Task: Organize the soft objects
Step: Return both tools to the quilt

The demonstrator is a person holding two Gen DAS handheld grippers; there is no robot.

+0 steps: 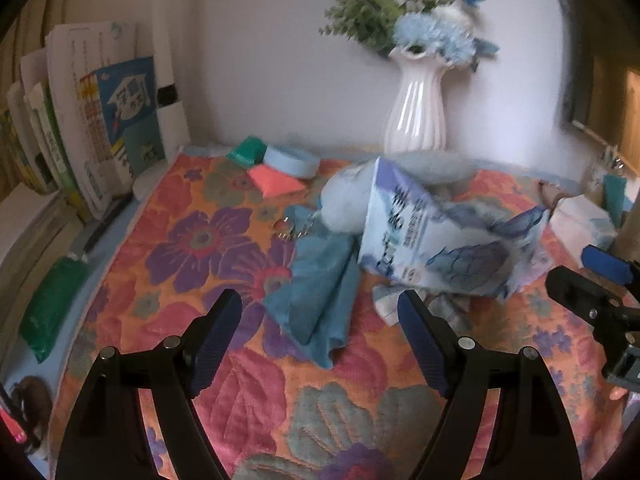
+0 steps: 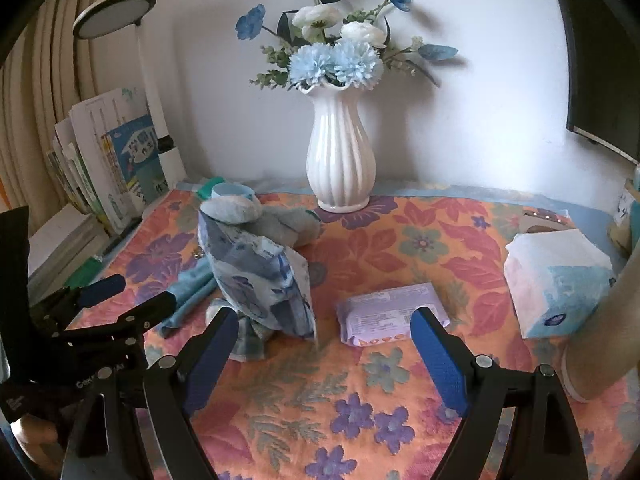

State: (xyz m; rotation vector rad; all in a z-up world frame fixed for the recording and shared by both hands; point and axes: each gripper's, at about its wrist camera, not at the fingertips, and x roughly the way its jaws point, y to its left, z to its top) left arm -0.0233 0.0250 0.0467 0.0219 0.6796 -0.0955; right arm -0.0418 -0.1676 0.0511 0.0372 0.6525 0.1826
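A blue-and-white soft tissue pack [image 1: 440, 232] [image 2: 264, 276] leans tilted on a pale blue plush toy [image 1: 348, 200] [image 2: 280, 220] in the middle of the flowered cloth. A folded blue cloth [image 1: 320, 292] [image 2: 188, 292] lies beside them, and a small patterned rag [image 2: 248, 340] sticks out under the pack. A purple wipes pack [image 2: 392, 312] lies flat to the right. My left gripper [image 1: 320, 344] [image 2: 132, 296] is open, just short of the blue cloth, holding nothing. My right gripper [image 2: 320, 352] [image 1: 584, 276] is open and bare, between the tissue pack and the wipes.
A white ribbed vase [image 2: 340, 160] [image 1: 416, 112] of flowers stands at the back wall. Books [image 1: 100, 120] and a lamp [image 2: 116, 16] line the left. A pink packet [image 1: 276, 182], a green packet [image 1: 244, 150] and a blue ring [image 1: 292, 160] lie at back left. A white-blue tissue block [image 2: 560, 280] sits at right.
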